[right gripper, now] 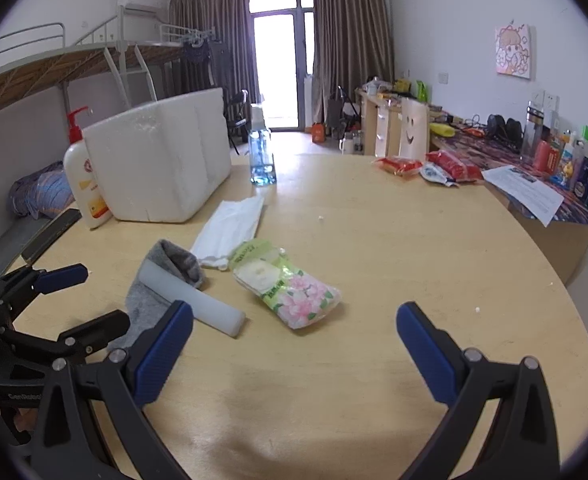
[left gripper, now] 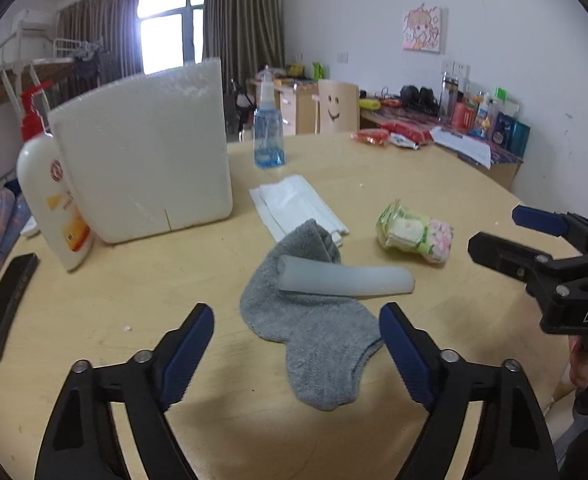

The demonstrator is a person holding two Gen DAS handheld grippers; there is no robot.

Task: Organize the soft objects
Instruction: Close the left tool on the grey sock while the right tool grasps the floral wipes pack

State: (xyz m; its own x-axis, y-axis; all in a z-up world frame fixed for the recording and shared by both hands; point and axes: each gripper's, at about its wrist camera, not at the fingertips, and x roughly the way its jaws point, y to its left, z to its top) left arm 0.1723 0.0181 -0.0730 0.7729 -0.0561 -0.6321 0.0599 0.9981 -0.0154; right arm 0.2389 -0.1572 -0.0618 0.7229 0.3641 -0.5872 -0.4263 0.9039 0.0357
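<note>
- A round wooden table (left gripper: 434, 184) carries the scene, the soft things bunched near its middle, within reach of both tongs.
- A white foam box (left gripper: 141, 152) stands on the far left, likely the bin for sorted items; whether it is open on top cannot be told.
- A lotion bottle (left gripper: 49, 196) stands just beside the box on its left, a blue spray bottle (left gripper: 269, 136) beyond its right corner.
- The grey sock (left gripper: 314, 328) lies flat directly ahead of the left gripper (left gripper: 297, 344), its long axis running from the near edge away toward the folded cloth, cuff end far, toe end near.
- A white folded cloth (left gripper: 298, 204) lies past the sock, its near end touching or slipping under the cuff.
- A pale tube (left gripper: 346, 278) rests across the sock, its long axis crosswise, open end to the left and rounded end right, pinning the sock down.
- A floral tissue pack (right gripper: 285, 284) lies right of the tube, angled, ahead and left of the right gripper (right gripper: 296, 348).
- Both tongs stand wide and hold nothing, the left straddling the sock's near end, apparently poised for a first pick.
</note>
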